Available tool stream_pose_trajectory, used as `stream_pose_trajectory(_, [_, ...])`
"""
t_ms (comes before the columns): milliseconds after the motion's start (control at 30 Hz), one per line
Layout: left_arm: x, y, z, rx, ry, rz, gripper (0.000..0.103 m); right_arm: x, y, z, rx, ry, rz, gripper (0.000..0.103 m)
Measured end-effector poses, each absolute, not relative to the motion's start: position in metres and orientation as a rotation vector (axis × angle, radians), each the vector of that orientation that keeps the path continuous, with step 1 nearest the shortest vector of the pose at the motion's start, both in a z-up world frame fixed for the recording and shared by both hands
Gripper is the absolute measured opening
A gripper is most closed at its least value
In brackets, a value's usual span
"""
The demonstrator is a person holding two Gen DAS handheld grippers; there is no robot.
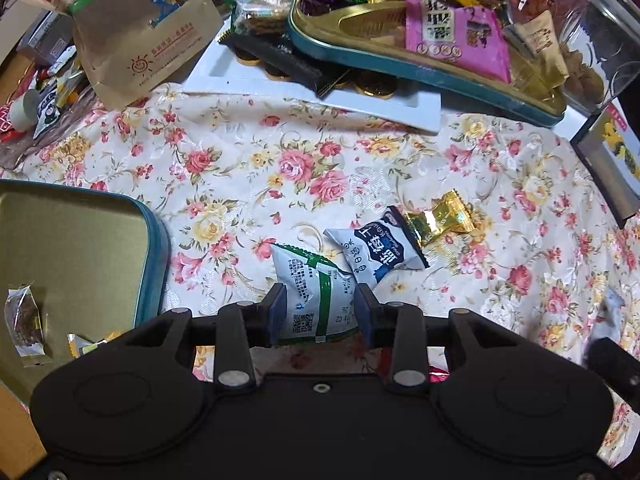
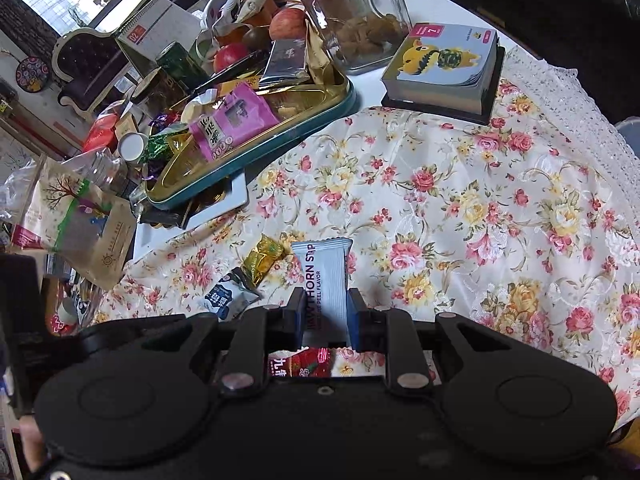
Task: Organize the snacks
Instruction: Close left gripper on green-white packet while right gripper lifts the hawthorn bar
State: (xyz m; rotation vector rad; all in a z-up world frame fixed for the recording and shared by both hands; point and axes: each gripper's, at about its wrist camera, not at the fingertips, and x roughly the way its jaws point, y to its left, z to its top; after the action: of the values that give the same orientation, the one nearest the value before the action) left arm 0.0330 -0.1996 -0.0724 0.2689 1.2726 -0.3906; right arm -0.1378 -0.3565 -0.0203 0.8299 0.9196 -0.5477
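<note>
Left tongs [image 1: 320, 312] pinch a green-striped packet [image 1: 310, 300]; right tongs [image 2: 325, 314] clamp a hawthorn strip [image 2: 330, 280] above open tablecloth [image 2: 480, 200].

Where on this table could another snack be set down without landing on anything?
The floral cloth lies bare between the calendar block and the right gripper, out to the lace edge. The empty tin has room. The full tin and bags behind are crowded.

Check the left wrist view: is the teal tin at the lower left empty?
No. The teal tin already holds a clear-wrapped brown snack and another small packet near its lower edge.
</note>
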Motion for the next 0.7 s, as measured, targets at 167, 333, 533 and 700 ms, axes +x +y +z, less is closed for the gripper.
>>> stream_pose_trajectory(167, [0.038, -0.203, -0.085, 0.275, 1.271, -0.372, 0.051, -0.144, -0.364, -0.020, 0.867, 0.920, -0.564, 0.023])
stream_pose_trajectory(333, [0.040, -0.204, -0.090, 0.267, 1.276, -0.382, 0.054, -0.148, -0.370, -0.021, 0.897, 0.927, -0.586, 0.023])
stream_pose_trajectory(533, [0.041, -0.202, -0.089, 0.223, 1.335, -0.420, 0.051, -0.148, -0.371, -0.018, 0.921, 0.930, -0.586, 0.023])
stream_pose_trajectory(700, [0.043, -0.191, -0.070, 0.149, 1.348, -0.418, 0.050, -0.152, -0.374, -0.011, 0.964, 0.908, -0.571, 0.023])
